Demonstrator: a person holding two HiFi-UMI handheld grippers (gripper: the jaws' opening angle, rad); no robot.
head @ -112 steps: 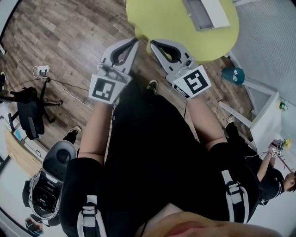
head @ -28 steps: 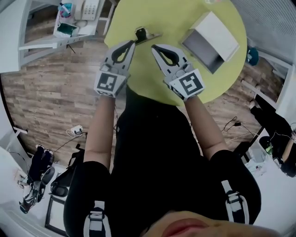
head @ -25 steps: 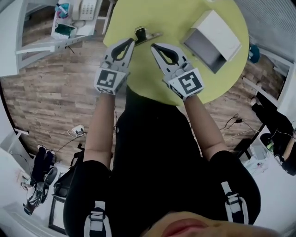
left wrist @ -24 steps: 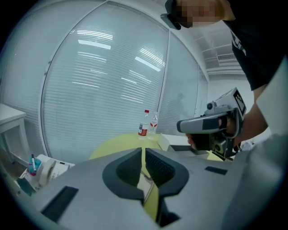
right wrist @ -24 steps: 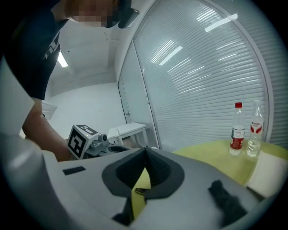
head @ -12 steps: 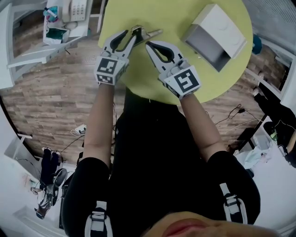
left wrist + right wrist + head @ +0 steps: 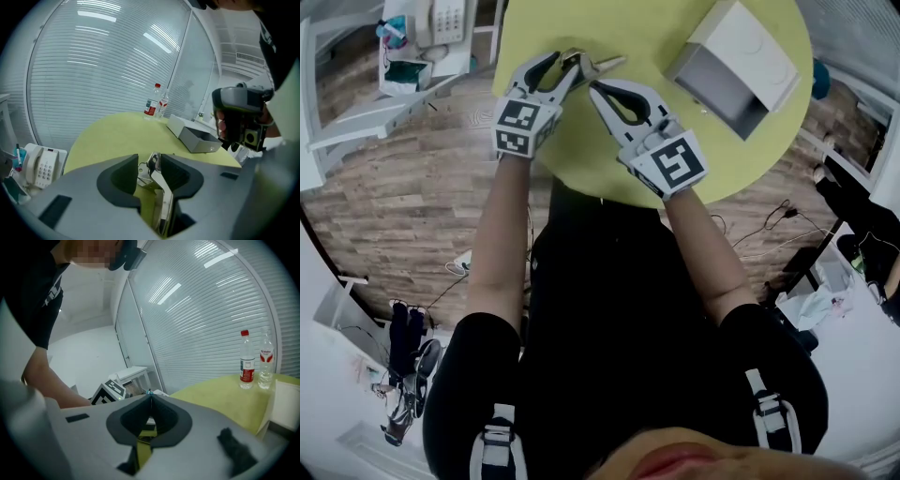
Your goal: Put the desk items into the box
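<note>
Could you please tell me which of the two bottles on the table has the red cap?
The left bottle in both gripper views, also wearing a red label; the right bottle has a pale cap.

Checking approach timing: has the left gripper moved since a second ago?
Yes. The left gripper has advanced across the yellow table to the metal clip, which now stands between its jaws; they have just been opening.

Head view steeply down, both gripper views low along jaws, sharing yellow table (image 7: 642, 37)
</note>
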